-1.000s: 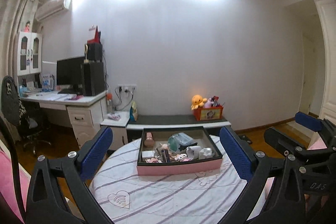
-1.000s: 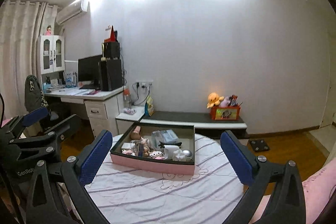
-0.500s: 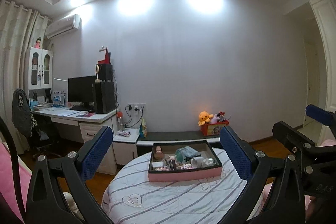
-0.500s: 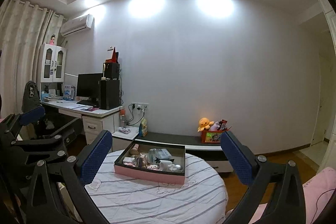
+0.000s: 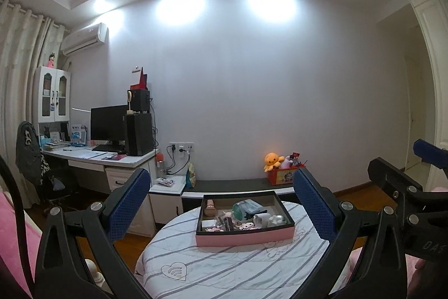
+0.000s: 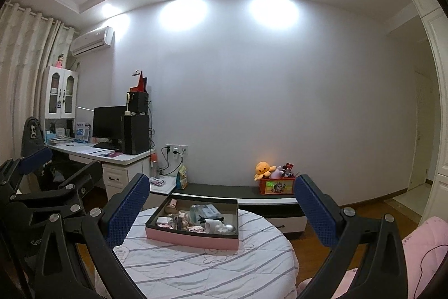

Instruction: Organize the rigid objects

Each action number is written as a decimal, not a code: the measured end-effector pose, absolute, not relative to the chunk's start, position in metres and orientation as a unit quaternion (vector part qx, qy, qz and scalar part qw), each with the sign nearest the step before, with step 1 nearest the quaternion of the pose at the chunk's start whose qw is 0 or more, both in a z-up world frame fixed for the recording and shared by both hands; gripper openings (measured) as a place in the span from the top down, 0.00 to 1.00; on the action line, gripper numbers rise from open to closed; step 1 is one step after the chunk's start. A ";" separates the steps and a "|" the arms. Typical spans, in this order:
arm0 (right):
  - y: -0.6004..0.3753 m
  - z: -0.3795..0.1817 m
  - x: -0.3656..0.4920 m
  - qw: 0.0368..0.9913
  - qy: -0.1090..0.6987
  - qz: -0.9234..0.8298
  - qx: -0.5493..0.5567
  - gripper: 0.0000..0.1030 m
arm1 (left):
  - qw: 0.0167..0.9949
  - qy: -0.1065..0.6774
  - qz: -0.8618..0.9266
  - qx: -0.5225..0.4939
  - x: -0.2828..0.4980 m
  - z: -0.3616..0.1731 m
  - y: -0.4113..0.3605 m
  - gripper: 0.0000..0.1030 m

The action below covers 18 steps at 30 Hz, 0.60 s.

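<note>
A pink-sided tray with a dark inside (image 5: 243, 238) sits on a round table with a striped white cover (image 5: 224, 265). It holds several small rigid items, among them a teal packet (image 5: 246, 207) and a white piece (image 5: 261, 220). The tray also shows in the right wrist view (image 6: 193, 238). My left gripper (image 5: 224, 203) is open and empty, held well back from the tray and above the table. My right gripper (image 6: 221, 205) is open and empty, also well back. Each gripper shows at the edge of the other's view.
A desk with a monitor and speakers (image 5: 112, 131) stands at the left with a chair (image 5: 30, 156). A low dark bench (image 5: 238, 184) along the wall carries a red toy box (image 5: 282, 175). Pink bedding (image 6: 420, 248) lies at the right.
Both grippers have pulled back and up from the tray, so the table and tray look smaller and more ceiling shows. Both stay open and empty.
</note>
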State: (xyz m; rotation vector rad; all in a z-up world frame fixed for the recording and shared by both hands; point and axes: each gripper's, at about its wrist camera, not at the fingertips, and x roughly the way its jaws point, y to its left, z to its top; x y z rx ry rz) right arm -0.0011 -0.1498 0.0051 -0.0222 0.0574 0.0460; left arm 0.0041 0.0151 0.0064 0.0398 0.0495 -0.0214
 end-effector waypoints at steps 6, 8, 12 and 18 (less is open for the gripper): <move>-0.150 0.006 -0.003 0.999 0.029 0.014 -0.009 0.00 | 0.999 0.031 -0.016 0.019 0.006 0.007 0.012 0.00; -0.151 0.006 -0.005 0.999 0.028 0.011 -0.009 0.00 | 0.999 0.031 -0.016 0.020 0.005 0.008 0.011 0.00; -0.150 0.006 -0.008 1.000 0.026 0.002 -0.009 0.00 | 0.999 0.031 -0.015 0.019 0.005 0.009 0.011 0.00; -0.150 0.007 -0.009 1.000 0.027 0.003 -0.008 0.00 | 0.999 0.032 -0.012 0.019 0.005 0.010 0.011 0.00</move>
